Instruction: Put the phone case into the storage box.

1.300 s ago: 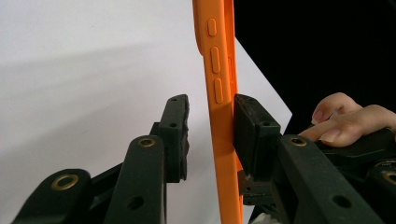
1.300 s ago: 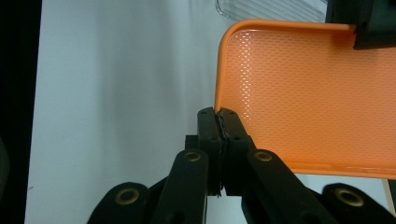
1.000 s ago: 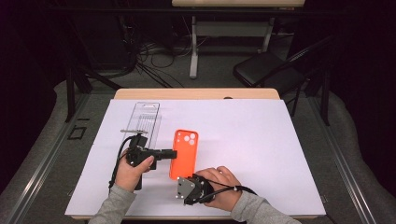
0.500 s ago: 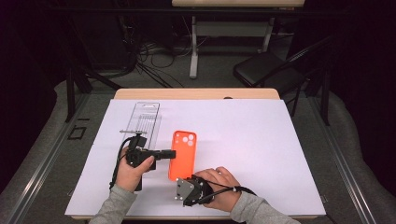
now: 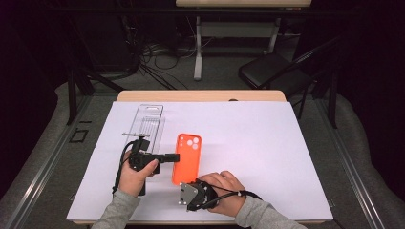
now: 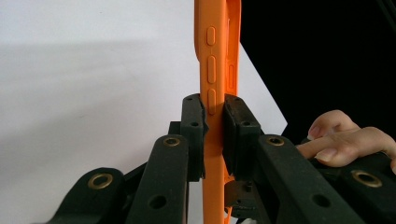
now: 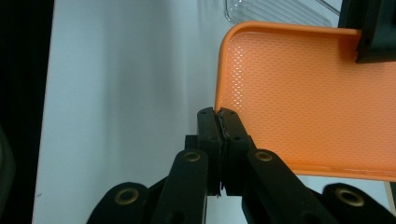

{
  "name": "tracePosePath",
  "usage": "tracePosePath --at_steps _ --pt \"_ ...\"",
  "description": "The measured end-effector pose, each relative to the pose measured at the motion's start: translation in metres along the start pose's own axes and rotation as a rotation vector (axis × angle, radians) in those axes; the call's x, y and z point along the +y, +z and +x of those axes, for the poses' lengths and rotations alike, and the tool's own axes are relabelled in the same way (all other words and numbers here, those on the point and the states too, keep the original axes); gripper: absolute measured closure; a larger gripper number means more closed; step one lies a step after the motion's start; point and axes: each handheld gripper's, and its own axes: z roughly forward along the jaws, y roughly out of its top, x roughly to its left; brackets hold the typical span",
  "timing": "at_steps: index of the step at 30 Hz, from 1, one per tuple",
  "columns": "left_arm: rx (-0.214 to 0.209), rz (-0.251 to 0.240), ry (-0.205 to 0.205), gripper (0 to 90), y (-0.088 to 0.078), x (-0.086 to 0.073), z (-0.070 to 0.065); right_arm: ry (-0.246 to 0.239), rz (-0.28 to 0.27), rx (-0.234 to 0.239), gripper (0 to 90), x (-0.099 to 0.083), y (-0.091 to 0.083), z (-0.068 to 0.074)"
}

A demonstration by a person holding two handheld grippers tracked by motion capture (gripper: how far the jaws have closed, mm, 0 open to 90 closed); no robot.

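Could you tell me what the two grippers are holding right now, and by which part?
Both hold the orange phone case: the left gripper clamps its button side edge, the right gripper pinches its end wall near a corner.

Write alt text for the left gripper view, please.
Two black jaws of the left gripper pinch the side wall of an orange phone case standing on edge above a white table; a hand shows at right.
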Motion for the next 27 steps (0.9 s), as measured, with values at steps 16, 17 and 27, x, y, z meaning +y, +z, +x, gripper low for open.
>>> tracePosePath --at_steps 16,17,27 --pt "-0.007 0.008 -0.032 80.4 -0.0002 -0.0003 0.0013 -0.002 0.002 0.007 88.8 -0.0002 0.0006 -0.0001" --pt "-0.008 0.007 -0.032 80.4 -0.0003 -0.0003 0.0013 -0.002 0.002 0.007 88.8 -0.0002 0.0006 -0.0001" --pt "-0.008 0.011 -0.029 80.4 -0.0006 -0.0004 0.0012 0.001 -0.001 0.012 88.5 -0.0004 0.0008 -0.0003"
